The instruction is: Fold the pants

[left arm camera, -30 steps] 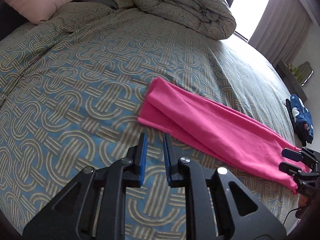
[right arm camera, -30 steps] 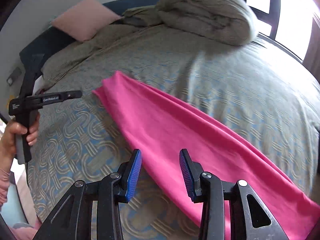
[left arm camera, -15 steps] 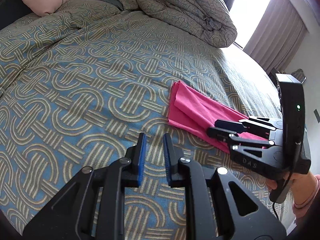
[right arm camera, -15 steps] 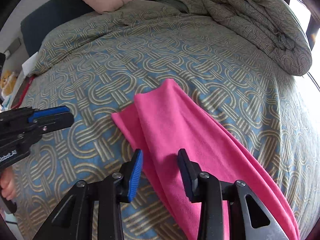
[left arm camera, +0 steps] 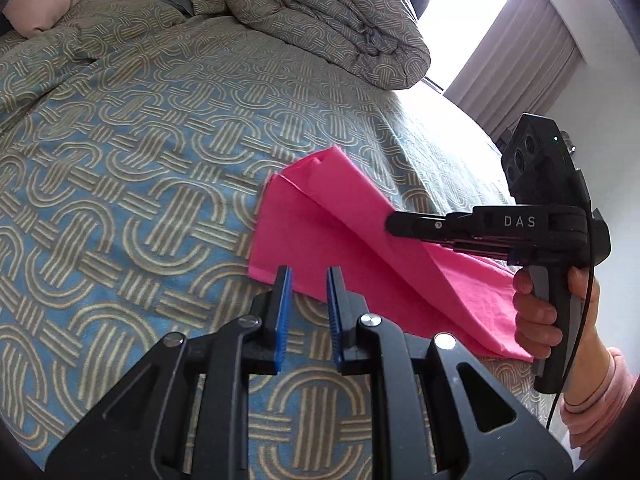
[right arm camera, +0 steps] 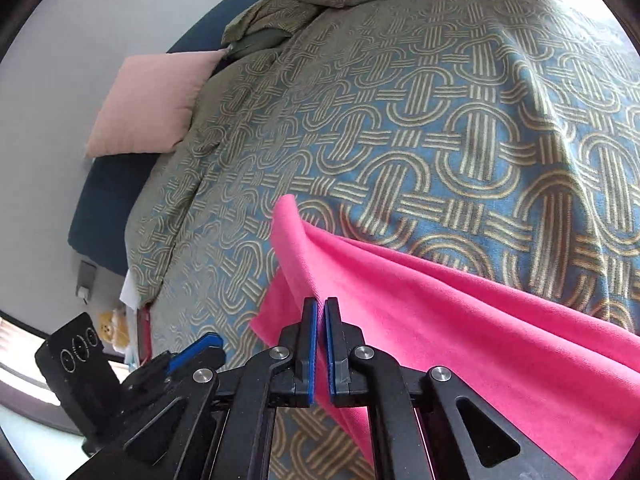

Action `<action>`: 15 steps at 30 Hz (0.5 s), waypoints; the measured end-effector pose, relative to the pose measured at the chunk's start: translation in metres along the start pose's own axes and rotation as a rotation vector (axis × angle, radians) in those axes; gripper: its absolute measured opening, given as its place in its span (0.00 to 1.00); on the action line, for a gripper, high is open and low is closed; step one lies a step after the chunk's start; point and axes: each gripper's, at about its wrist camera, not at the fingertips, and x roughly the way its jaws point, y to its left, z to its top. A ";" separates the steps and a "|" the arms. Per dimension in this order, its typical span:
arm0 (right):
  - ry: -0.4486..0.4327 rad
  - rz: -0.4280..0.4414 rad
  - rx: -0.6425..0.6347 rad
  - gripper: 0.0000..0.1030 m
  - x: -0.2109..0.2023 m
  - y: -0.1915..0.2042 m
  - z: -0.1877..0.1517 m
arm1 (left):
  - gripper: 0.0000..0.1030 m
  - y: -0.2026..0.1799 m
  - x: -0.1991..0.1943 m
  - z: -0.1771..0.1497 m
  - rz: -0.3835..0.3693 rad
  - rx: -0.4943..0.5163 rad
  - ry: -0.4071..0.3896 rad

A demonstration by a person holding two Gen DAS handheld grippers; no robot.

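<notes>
The pink pants (left arm camera: pixel 360 248) are spread on a patterned bedspread (left arm camera: pixel 140 152), a bunched duvet (left arm camera: pixel 328 20) and pillow (right arm camera: pixel 148 100) beyond, curtains (left arm camera: pixel 516 56) by the window. Their upper layer is pinched by the right gripper (right arm camera: pixel 321 308); the left gripper (left arm camera: pixel 308 280) is opening, nothing held.

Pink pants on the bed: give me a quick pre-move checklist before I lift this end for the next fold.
1. Right claw shut on the pink pants: ok, the fabric is pinched and tents up from the bedspread.
2. Left claw gripping the pants: not ok, its jaws are opening, parted at the near edge, with no pinch.
3. Both layers caught by the right claw: cannot tell; the pads hide the edge.
4. Pants lying flat: not ok, a ridge runs up to the right claw.
5. Bedspread beyond the pants free for folding: ok; the bunched duvet and pillow lie far off.
</notes>
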 end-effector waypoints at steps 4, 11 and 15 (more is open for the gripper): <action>0.014 0.021 -0.023 0.03 0.004 0.009 -0.004 | 0.52 0.005 0.019 0.006 -0.146 -0.120 0.023; 0.004 0.020 -0.015 0.04 0.005 0.012 -0.003 | 0.53 0.013 0.056 0.024 -0.249 -0.274 0.037; -0.020 -0.033 -0.032 0.06 -0.008 0.010 -0.003 | 0.02 0.008 0.066 0.032 -0.233 -0.271 0.046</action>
